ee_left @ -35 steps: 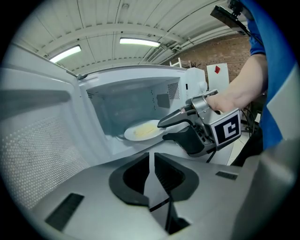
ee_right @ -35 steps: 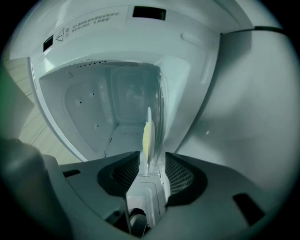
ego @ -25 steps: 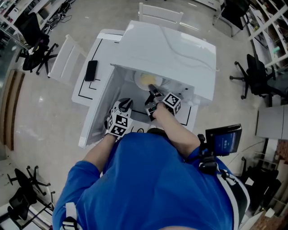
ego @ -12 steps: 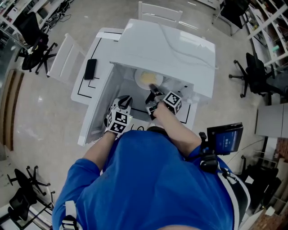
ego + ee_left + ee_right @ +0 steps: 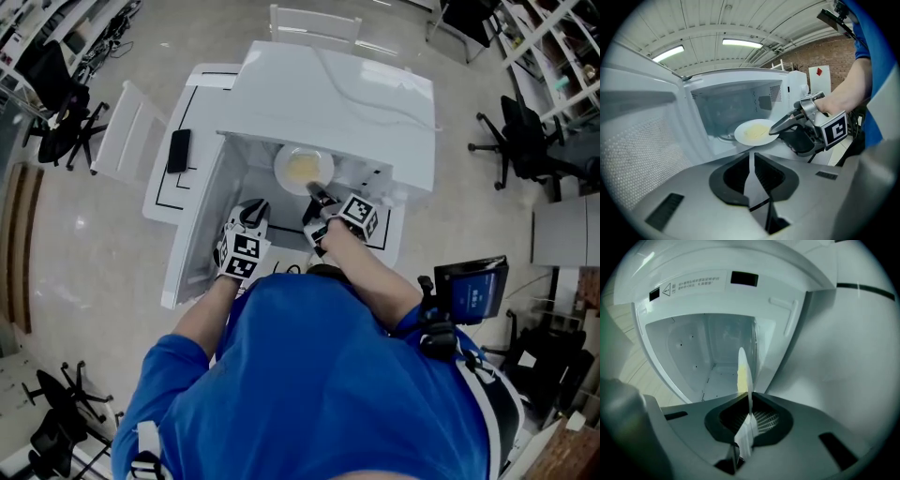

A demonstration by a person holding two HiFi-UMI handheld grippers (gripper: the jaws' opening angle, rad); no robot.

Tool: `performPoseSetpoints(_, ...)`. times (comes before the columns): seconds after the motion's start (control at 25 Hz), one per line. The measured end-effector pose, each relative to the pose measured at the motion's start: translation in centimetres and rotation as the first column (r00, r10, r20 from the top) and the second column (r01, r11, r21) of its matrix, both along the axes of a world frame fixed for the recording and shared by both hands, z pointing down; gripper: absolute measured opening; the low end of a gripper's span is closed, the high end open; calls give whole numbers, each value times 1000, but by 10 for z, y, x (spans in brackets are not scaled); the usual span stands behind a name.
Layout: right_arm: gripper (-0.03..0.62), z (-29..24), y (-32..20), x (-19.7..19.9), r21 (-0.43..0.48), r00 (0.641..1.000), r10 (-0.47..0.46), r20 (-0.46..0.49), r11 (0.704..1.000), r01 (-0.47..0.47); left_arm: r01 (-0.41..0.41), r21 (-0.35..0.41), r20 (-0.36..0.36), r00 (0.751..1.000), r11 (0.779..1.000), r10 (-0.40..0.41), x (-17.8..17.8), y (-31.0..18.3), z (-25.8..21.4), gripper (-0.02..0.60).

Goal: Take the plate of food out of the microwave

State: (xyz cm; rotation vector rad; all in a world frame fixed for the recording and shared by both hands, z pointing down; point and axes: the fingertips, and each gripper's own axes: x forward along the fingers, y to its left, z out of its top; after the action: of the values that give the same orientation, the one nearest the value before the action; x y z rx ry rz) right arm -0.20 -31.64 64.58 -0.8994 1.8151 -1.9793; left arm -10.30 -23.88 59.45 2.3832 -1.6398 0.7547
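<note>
A white plate [image 5: 302,169] of yellow food sits at the mouth of the open white microwave [image 5: 328,103]. My right gripper [image 5: 317,192] has just been closing and is shut on the plate's near rim. In the right gripper view the plate [image 5: 743,376] stands edge-on between the pads of that gripper [image 5: 749,416]. The left gripper view shows the plate [image 5: 754,132] with the right gripper [image 5: 774,129] clamped on its right edge. My left gripper [image 5: 255,208] hangs by the open door [image 5: 192,244], shut [image 5: 751,161] and empty.
The microwave stands on a white table [image 5: 211,80] with a black phone [image 5: 176,150] at its left. The open door [image 5: 637,140] walls off the left side. White chairs [image 5: 127,131] and black office chairs [image 5: 525,141] ring the table.
More of the plate's round shows at the microwave mouth than a second ago, with the right gripper still at its near rim. The left gripper has stayed by the door.
</note>
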Motion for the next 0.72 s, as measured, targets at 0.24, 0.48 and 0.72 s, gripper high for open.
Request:
performPoseSetpoints(0.24,21,-7,11,14,23,1000,4,13,1000,-4,-1,10,-34,999,1000,1,2,3,-5,44)
performPoseSetpoints(0.48,20,-14,34,27,29,1000,15,24,999,-15,15,15,-109,994,1000,-13,4,12,-18,44)
performPoseSetpoints(0.72,20,-15,62,42,23,999,49,23,999,-50,24,6,-174,984,1000,-23,5,27,-24,43)
